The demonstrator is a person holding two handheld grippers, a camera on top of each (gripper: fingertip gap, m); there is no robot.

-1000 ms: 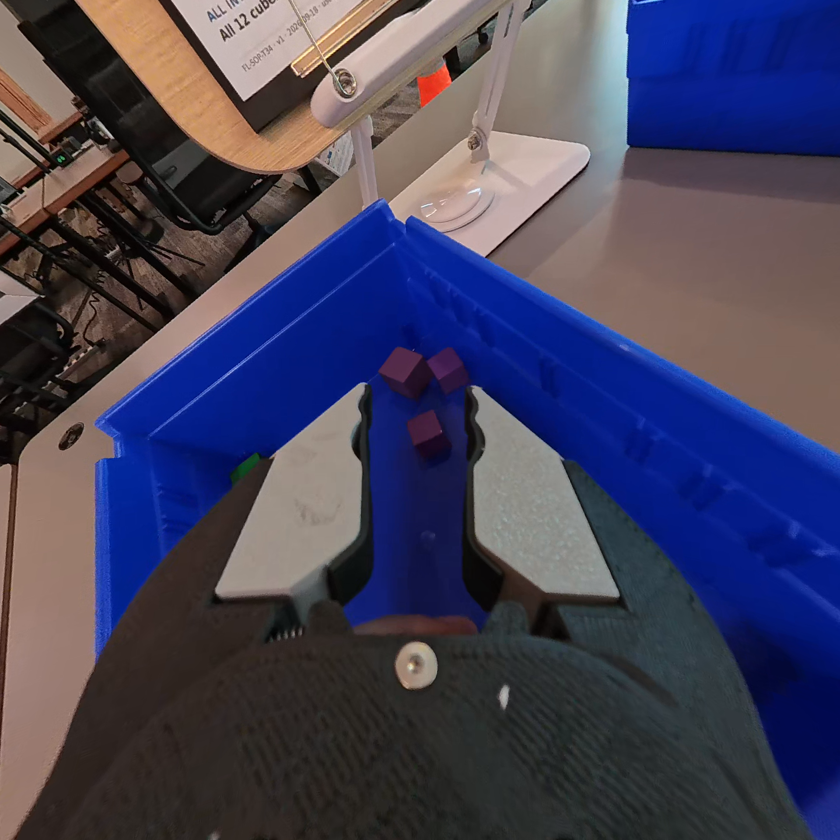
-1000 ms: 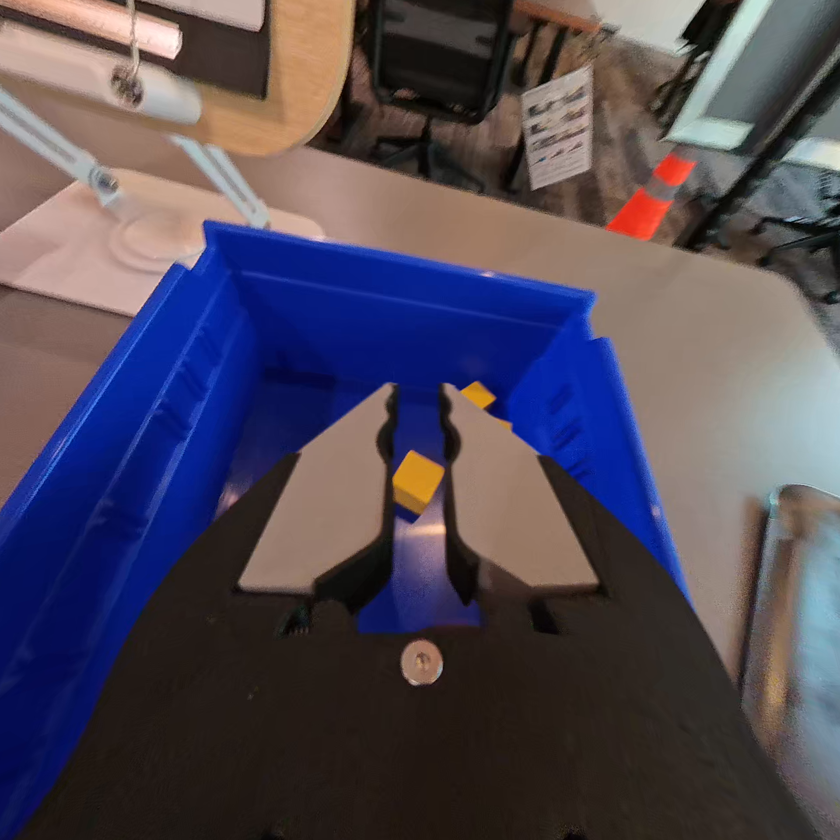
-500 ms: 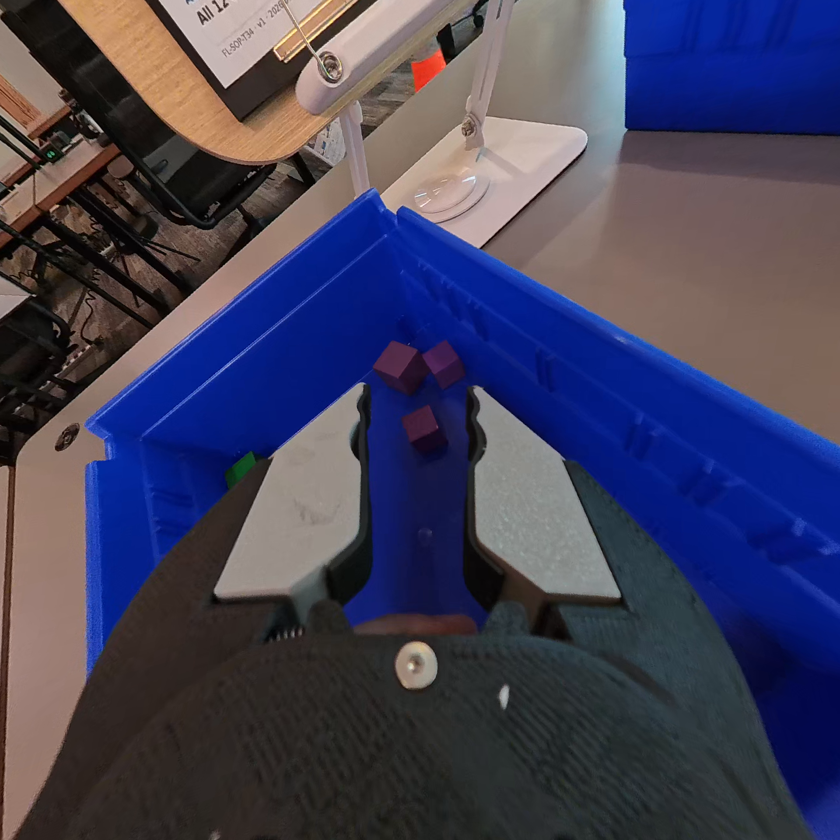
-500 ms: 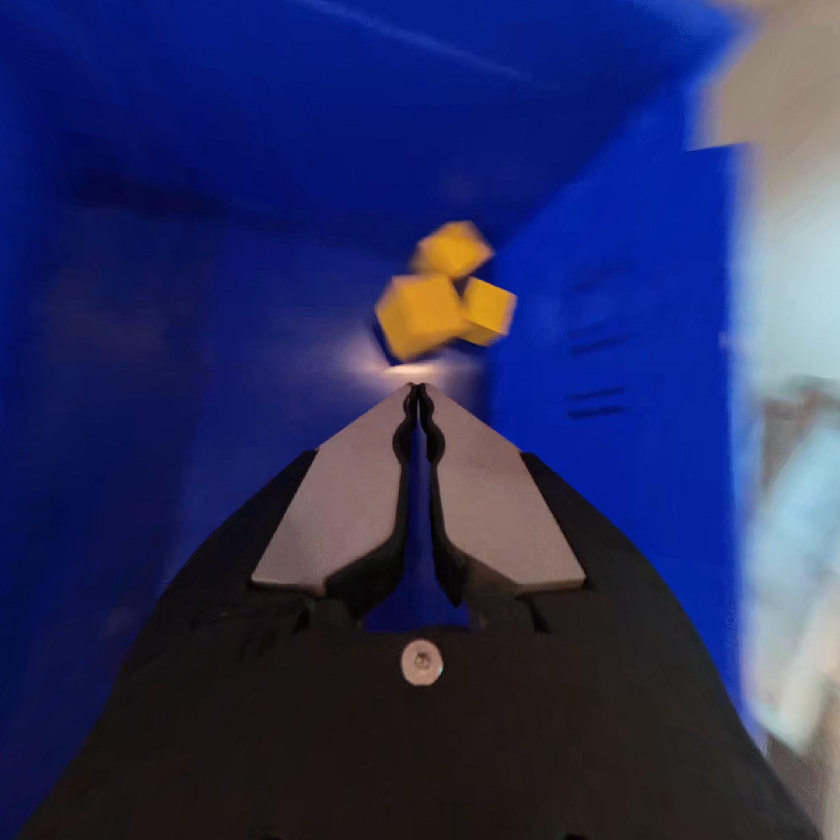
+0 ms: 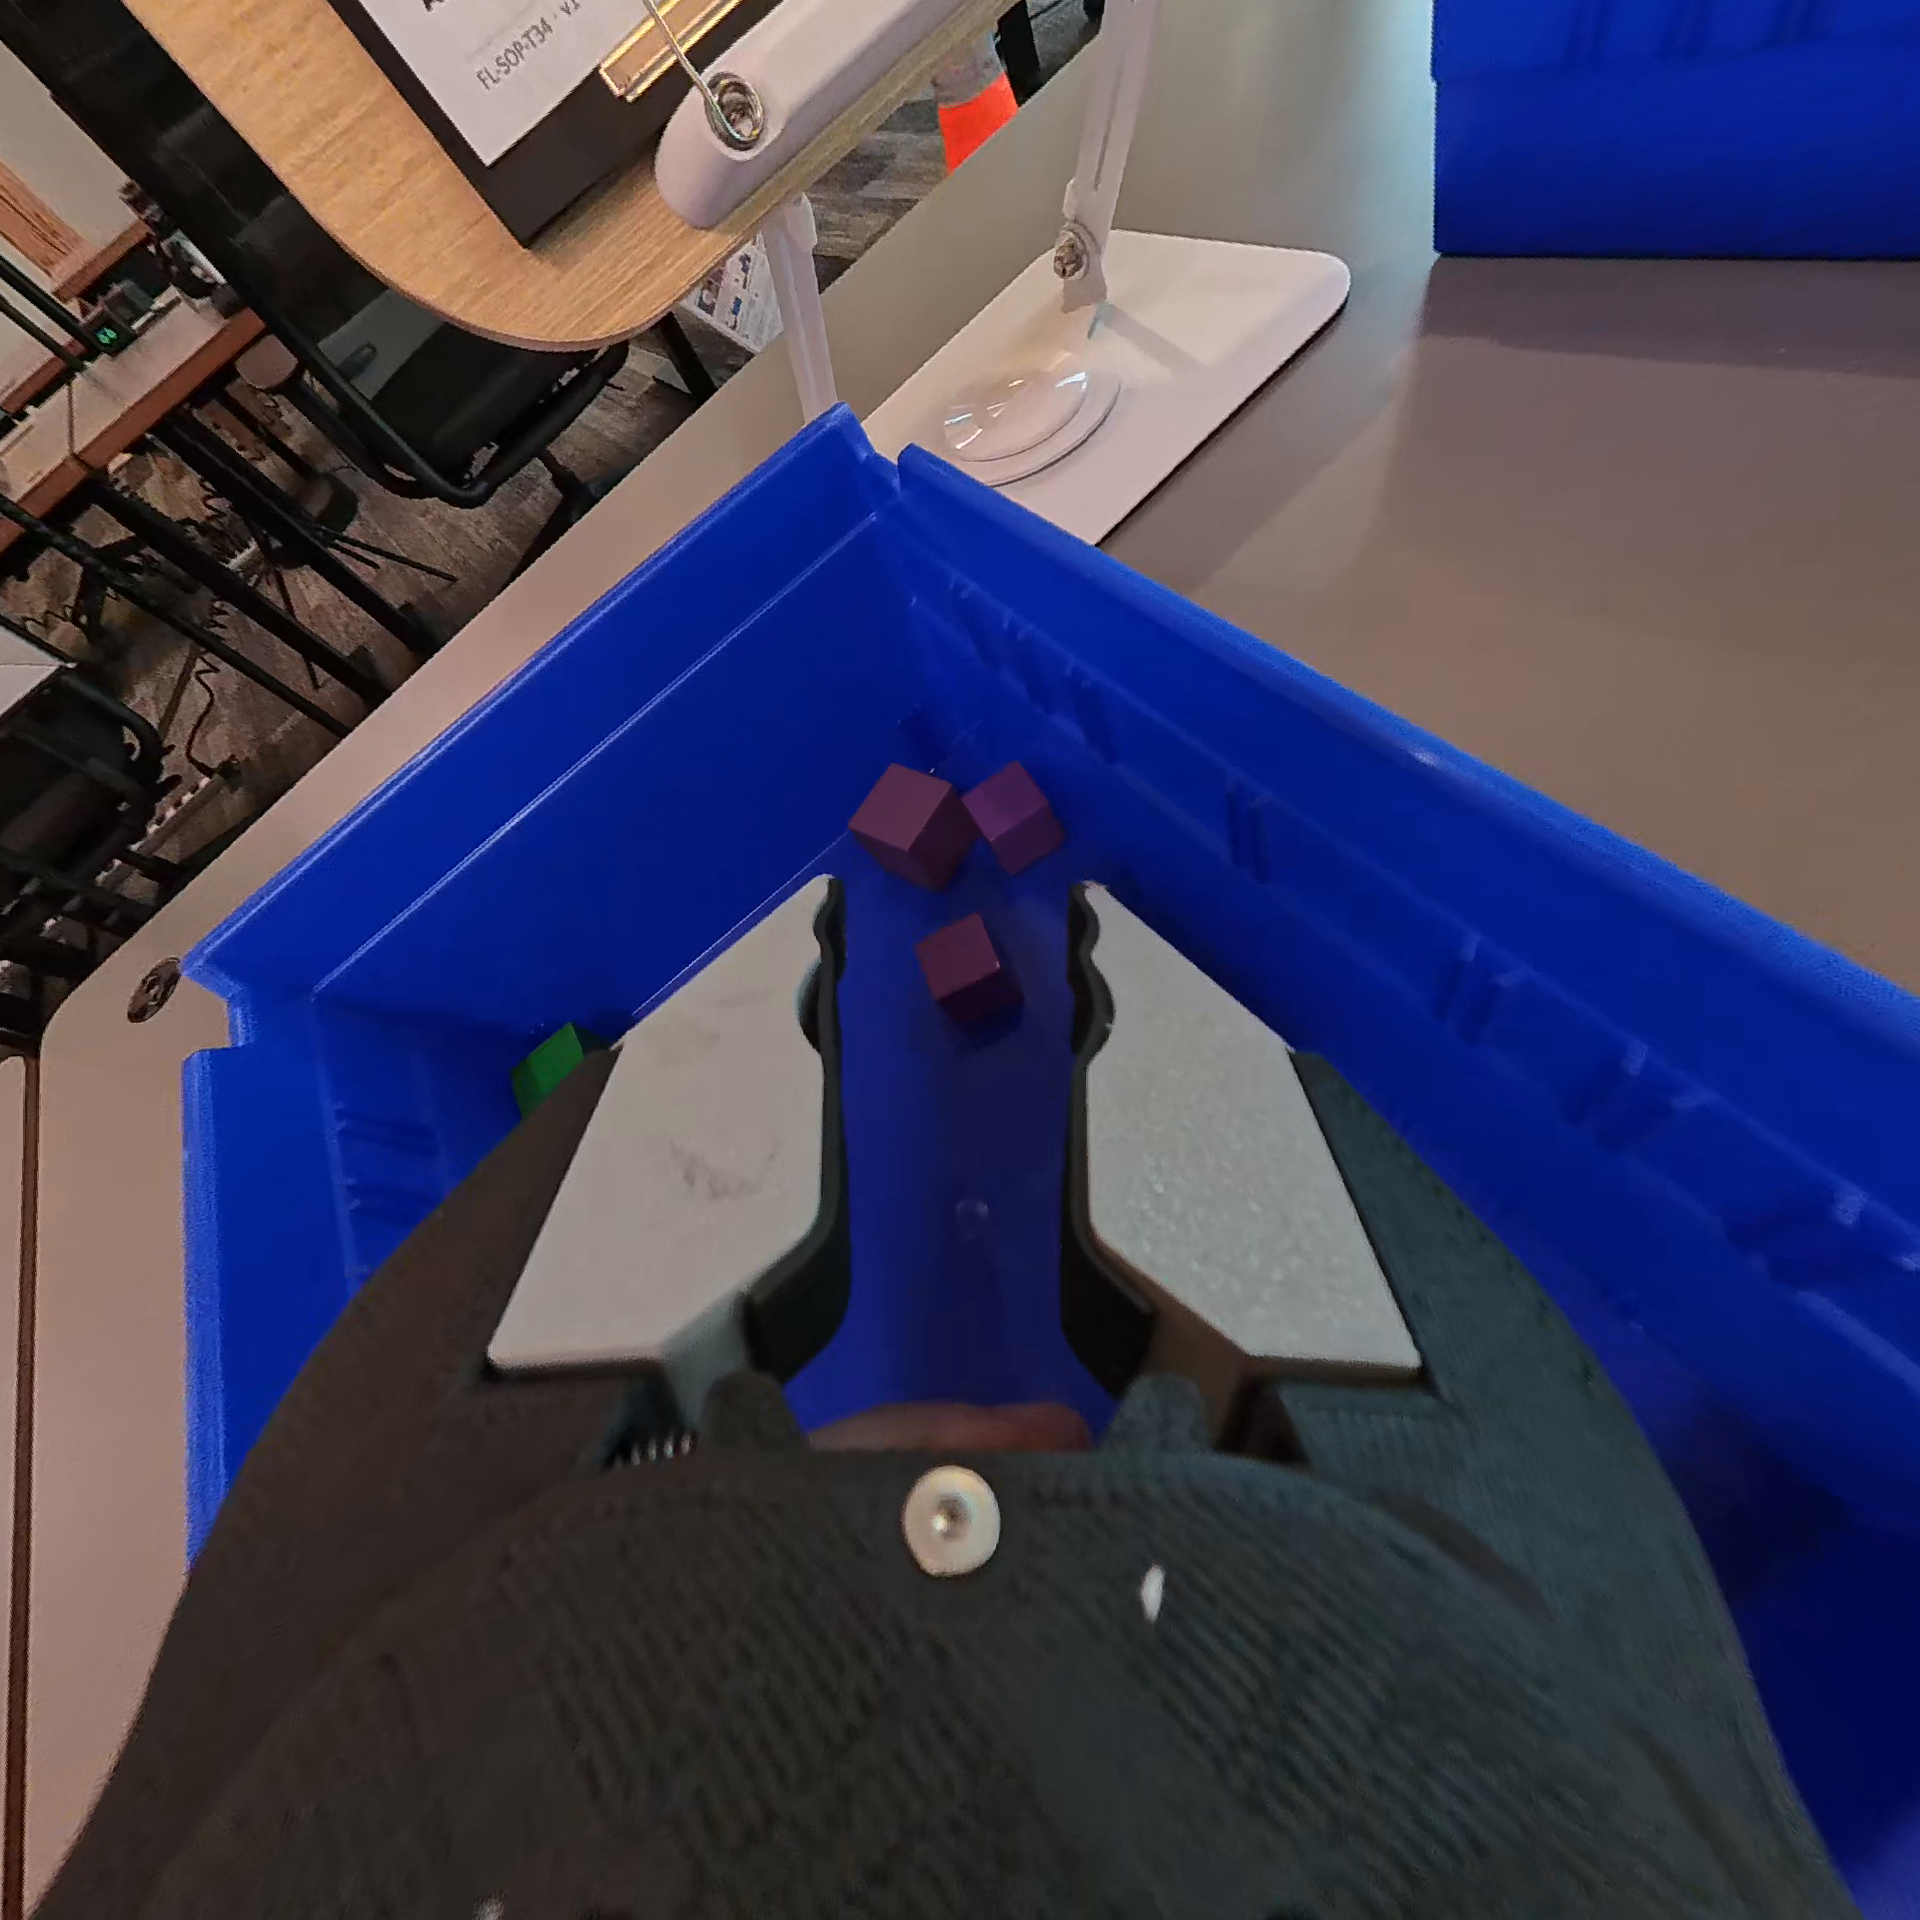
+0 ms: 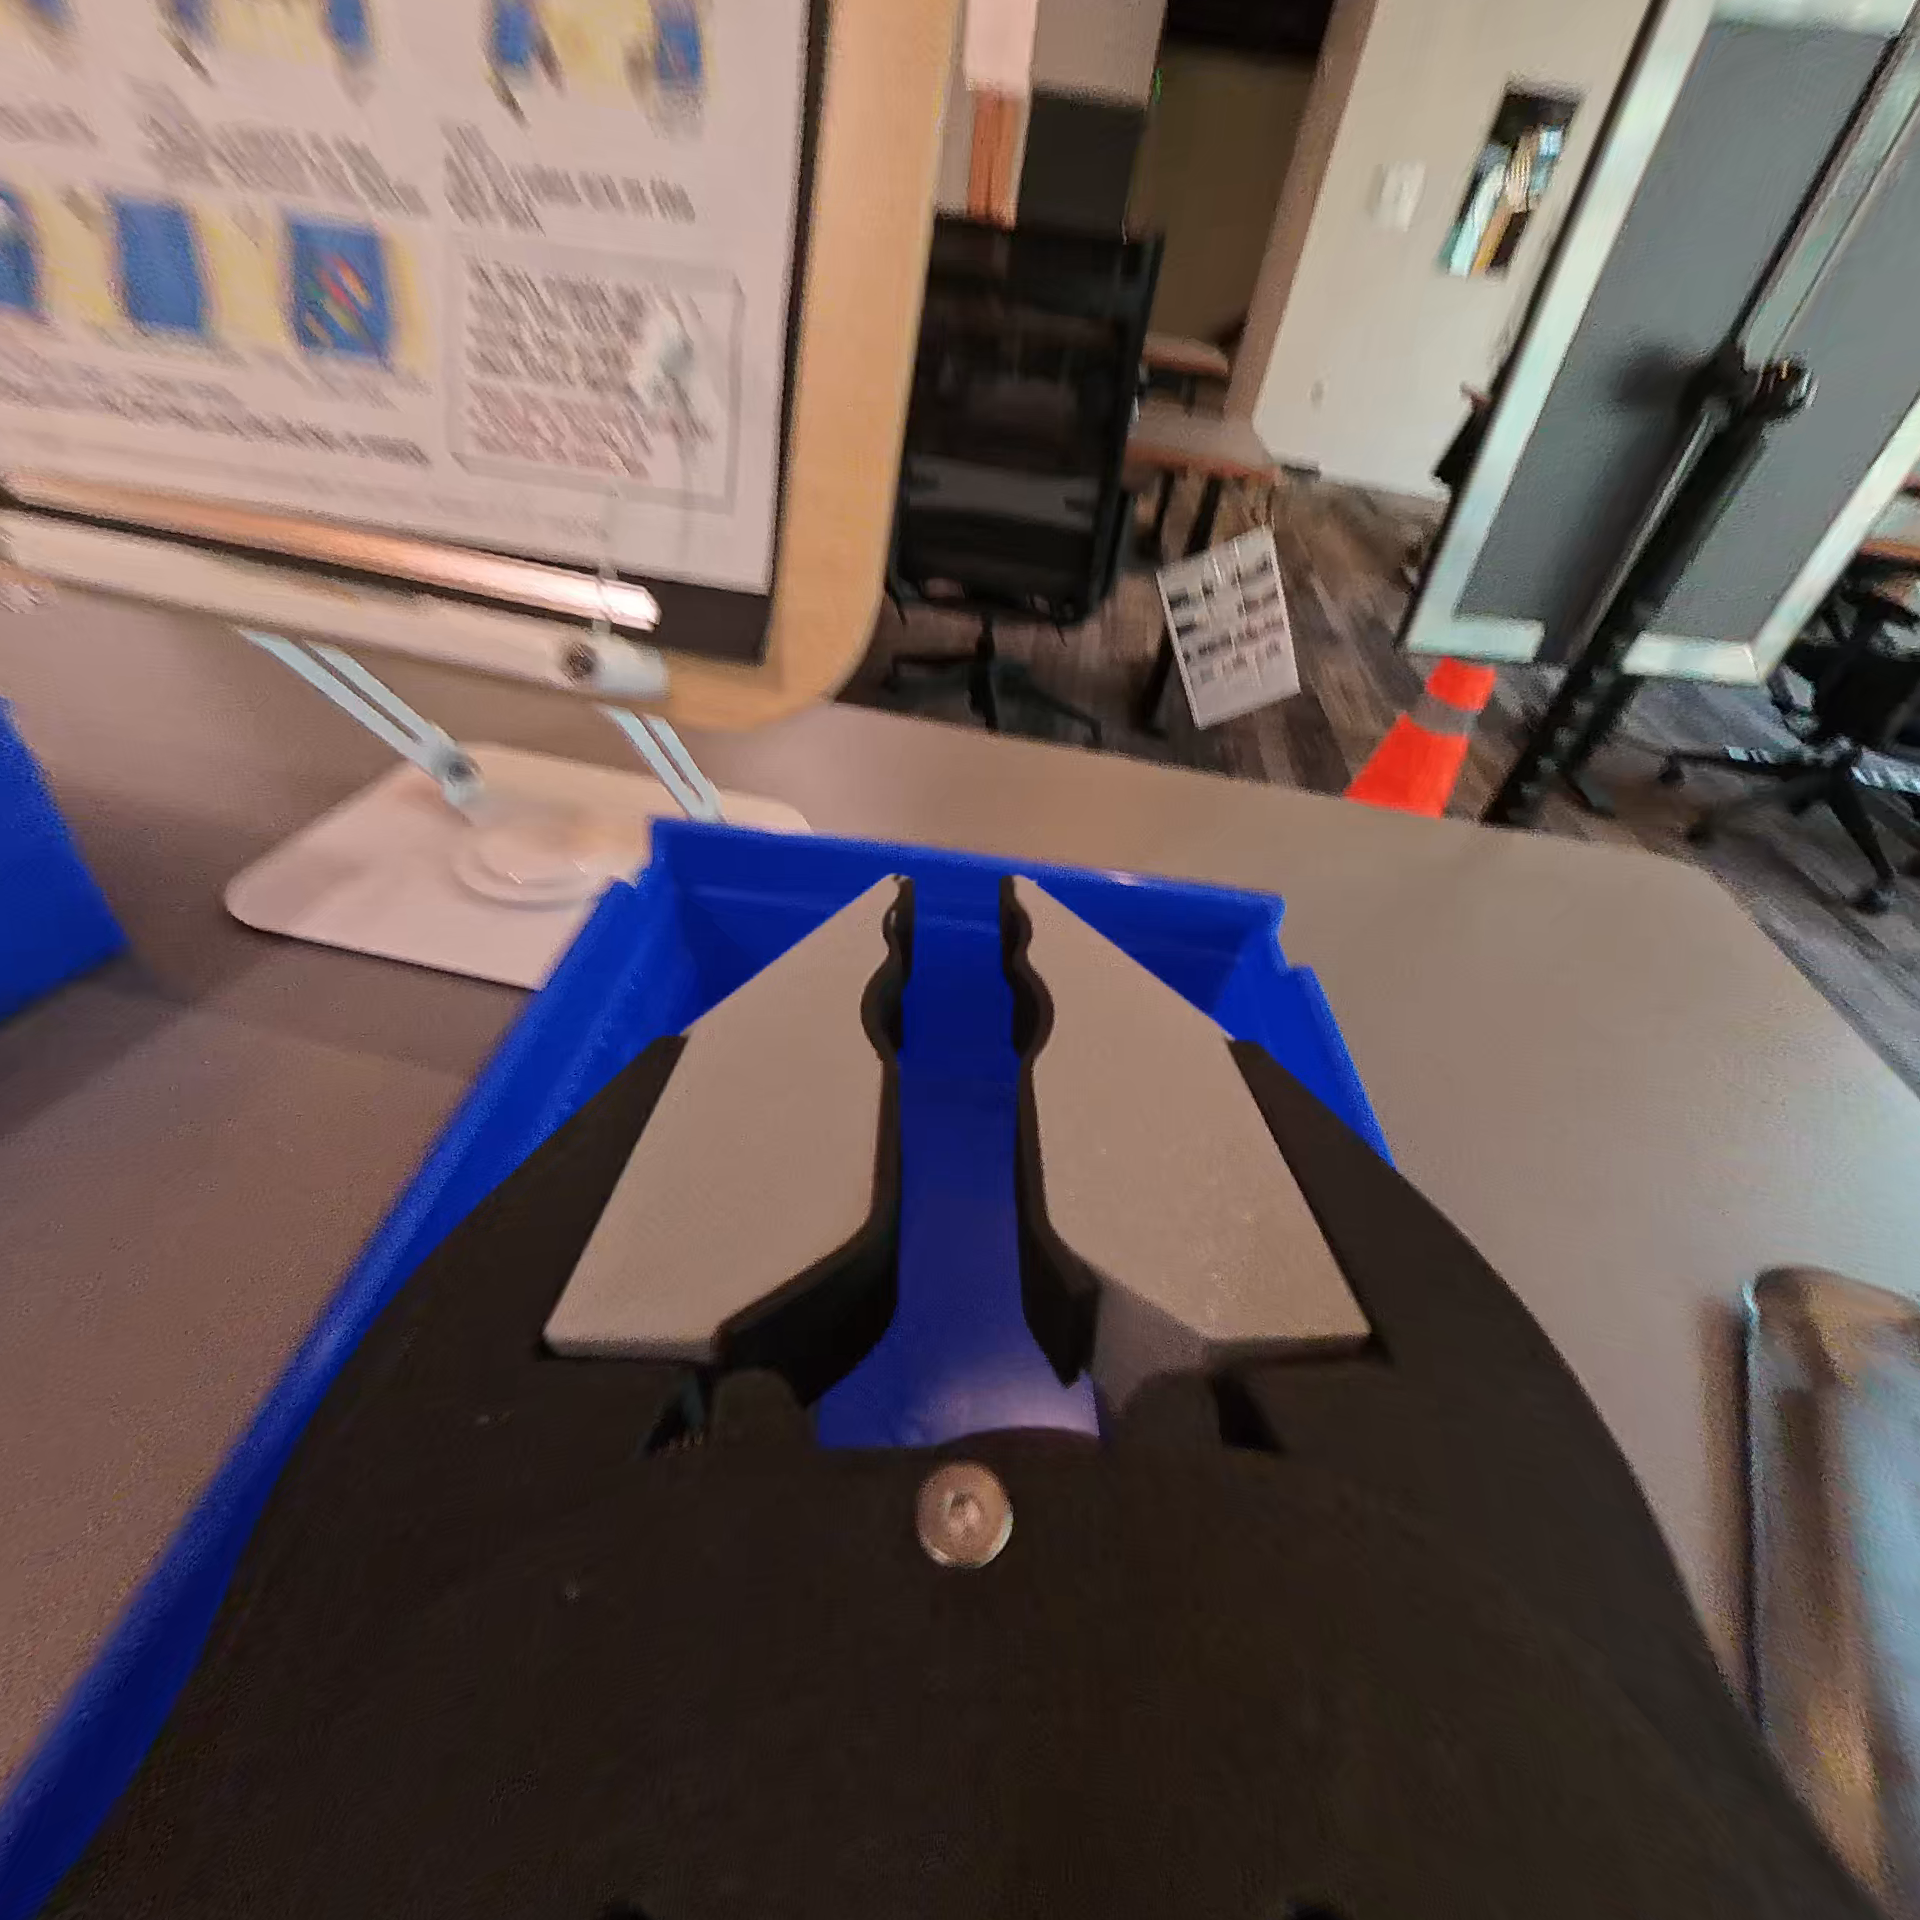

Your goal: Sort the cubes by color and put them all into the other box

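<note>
Left wrist view: left tongs [image 5: 954, 902] spread wide, empty, above the floor of the blue box [image 5: 644, 748] on the grey tabletop [image 5: 1558, 499]. One purple cube [image 5: 968, 968] lies between the tips, untouched. Two more purple cubes [image 5: 910, 826] [image 5: 1013, 816] sit touching each other just beyond the tips, in the far corner. A green cube [image 5: 551, 1062] peeks out left of the left finger.

Right wrist view: right tongs [image 6: 956, 883] partly open, holding nothing, over the blue box; no cubes visible here.

A white printed sheet [image 5: 520, 62] stands on the wooden board [image 5: 343, 197]; its writing shows only partly. A floor placard [image 6: 1231, 623] bears print; too blurred to read.
</note>
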